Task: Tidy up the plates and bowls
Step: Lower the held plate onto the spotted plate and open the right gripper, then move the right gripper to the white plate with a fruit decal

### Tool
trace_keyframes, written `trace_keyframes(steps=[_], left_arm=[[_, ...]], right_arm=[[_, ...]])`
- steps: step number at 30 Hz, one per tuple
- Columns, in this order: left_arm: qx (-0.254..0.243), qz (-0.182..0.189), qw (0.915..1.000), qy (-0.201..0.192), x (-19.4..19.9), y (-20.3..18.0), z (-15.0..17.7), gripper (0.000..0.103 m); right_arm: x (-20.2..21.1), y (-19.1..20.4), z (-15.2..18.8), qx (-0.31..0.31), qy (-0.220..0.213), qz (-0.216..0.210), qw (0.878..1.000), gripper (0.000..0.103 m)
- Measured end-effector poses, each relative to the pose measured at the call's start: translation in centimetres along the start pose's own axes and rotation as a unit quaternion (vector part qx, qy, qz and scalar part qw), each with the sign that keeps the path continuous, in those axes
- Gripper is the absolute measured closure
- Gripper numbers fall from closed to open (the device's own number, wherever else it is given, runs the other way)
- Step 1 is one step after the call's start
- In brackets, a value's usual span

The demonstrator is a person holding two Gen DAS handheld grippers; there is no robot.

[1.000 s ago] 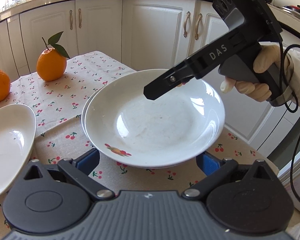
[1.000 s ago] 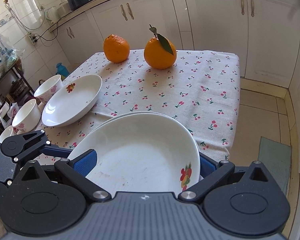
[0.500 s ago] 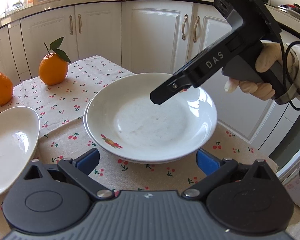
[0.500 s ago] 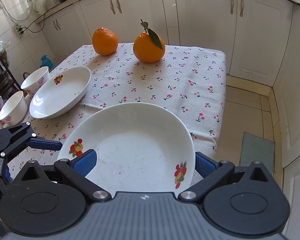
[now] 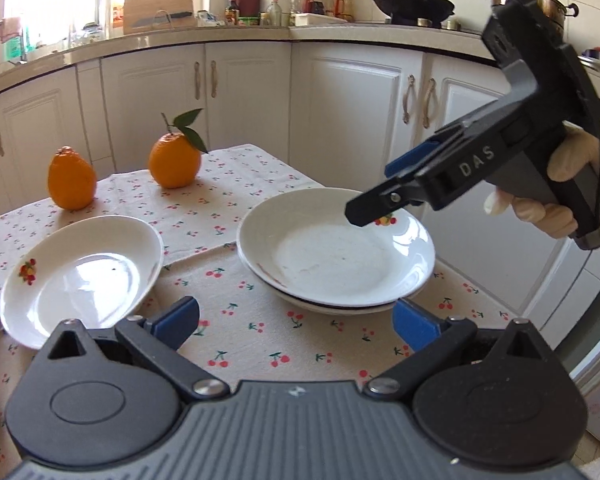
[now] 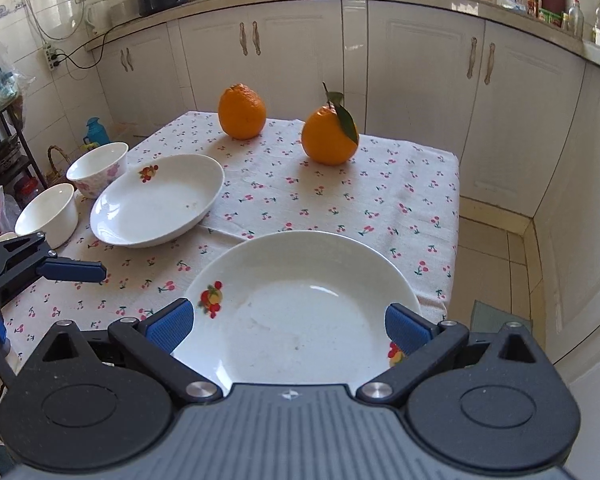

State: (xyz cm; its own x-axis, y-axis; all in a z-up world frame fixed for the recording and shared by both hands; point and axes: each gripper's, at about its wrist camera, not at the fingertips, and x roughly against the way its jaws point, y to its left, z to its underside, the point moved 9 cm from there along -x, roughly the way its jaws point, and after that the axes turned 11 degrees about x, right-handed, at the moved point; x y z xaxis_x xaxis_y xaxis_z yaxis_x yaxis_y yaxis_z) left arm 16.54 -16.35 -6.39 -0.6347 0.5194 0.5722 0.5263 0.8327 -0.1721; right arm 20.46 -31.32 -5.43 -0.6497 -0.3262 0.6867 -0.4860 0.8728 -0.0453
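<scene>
Two white plates with fruit decals sit stacked [image 5: 336,256] near the table's right edge; the top one fills the near part of the right wrist view [image 6: 300,308]. A third white plate [image 5: 80,272] lies alone to the left and also shows in the right wrist view [image 6: 158,200]. My left gripper [image 5: 296,322] is open and empty, just short of the stack. My right gripper [image 6: 290,326] is open above the stack's far rim, holding nothing; it shows from the side in the left wrist view [image 5: 384,196].
Two oranges [image 6: 242,111] [image 6: 328,135] stand at the far end of the cherry-print tablecloth [image 6: 340,200]. Two white bowls [image 6: 98,168] [image 6: 48,214] sit at the left edge. White cabinets [image 5: 352,120] surround the table, with floor past its right edge [image 6: 496,248].
Both grippers have drawn back and up from the stacked plates. The top plate now rests on the lower one, and more of the table and the lone plate shows.
</scene>
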Motion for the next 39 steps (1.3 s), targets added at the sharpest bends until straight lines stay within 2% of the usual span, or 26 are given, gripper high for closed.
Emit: trace_keyframes(steps=[5,10,13,25,39], left_arm=[[0.044,-0.074,0.9959,-0.029,1.5,3.5,-0.3,0.001],[0.105,-0.172,0.9792,-0.025,1.7,8.6,0.5,0.001],[0.136,-0.200,0.9702,-0.015,1.1,10.9,1.3,0.001],[0.155,-0.217,0.9636,0.027,-2.4,12.9,3.1,0.001],[0.149,-0.218,0.9644,0.018,-3.8,13.7,1.9,0.000]], right_arm=[[0.9,3.8,-1.4,0.038,-0.016,0.001,0.999,0.000],[1.1,7.0,-2.9,0.081,-0.020,0.003,0.996,0.000],[0.8,8.2,-3.7,0.095,-0.021,-0.010,0.995,0.000],[-3.1,7.9,-6.0,0.093,-0.004,-0.050,0.994,0.000],[-9.1,7.9,-10.1,0.126,0.018,-0.117,0.985,0.000]])
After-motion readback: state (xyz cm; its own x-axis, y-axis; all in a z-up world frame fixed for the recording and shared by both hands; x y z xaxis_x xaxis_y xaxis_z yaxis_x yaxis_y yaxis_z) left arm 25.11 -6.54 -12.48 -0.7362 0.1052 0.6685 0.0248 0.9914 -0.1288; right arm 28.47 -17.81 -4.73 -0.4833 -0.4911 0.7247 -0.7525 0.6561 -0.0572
